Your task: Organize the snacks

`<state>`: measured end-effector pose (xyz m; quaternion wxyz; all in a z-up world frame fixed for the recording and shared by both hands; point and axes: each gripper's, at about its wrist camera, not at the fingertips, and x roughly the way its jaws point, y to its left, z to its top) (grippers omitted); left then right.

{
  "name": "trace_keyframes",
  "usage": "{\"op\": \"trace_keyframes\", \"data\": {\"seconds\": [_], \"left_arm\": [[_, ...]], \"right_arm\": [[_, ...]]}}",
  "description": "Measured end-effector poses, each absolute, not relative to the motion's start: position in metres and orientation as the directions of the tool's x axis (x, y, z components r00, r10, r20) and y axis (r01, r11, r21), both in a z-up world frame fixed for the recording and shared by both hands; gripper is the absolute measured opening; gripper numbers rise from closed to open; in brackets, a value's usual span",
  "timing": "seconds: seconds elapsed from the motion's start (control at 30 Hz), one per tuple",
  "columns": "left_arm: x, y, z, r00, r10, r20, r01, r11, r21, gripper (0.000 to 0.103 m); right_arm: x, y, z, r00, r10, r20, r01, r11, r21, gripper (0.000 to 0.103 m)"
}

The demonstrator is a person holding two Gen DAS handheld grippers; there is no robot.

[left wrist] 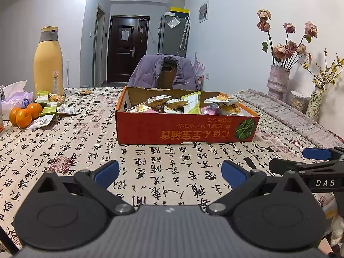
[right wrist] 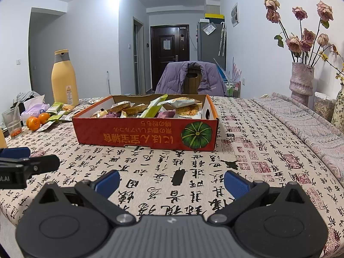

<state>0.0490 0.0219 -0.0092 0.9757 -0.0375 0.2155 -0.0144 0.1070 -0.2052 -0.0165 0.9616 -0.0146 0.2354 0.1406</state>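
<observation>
On the calligraphy-print tablecloth [left wrist: 86,150], I hold both grippers, left gripper [left wrist: 169,172] and right gripper [right wrist: 172,181], spread empty before the snack-filled red cardboard box [left wrist: 185,126].

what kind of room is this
Most likely the dining area of a small flat: a cloth-covered table with a jacket-draped chair behind it, a fridge beside a dark front door, and vases of dried roses.

Black-linked tongs [left wrist: 169,173] with blue pads [left wrist: 106,173], silver pivot screws, ribbed grey housing.
</observation>
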Motion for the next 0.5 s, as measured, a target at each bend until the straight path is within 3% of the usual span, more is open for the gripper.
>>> {"op": "trace_keyframes", "data": {"seconds": [0.5], "left_arm": [[0.0481,0.0211,-0.0096,0.906,-0.044,-0.421,0.012,0.997,-0.078,0.103]], "right_arm": [[0.1069,-0.2053,-0.0162,0.849,0.263,-0.457,-0.277,0.960,0.038,0.103]]}}
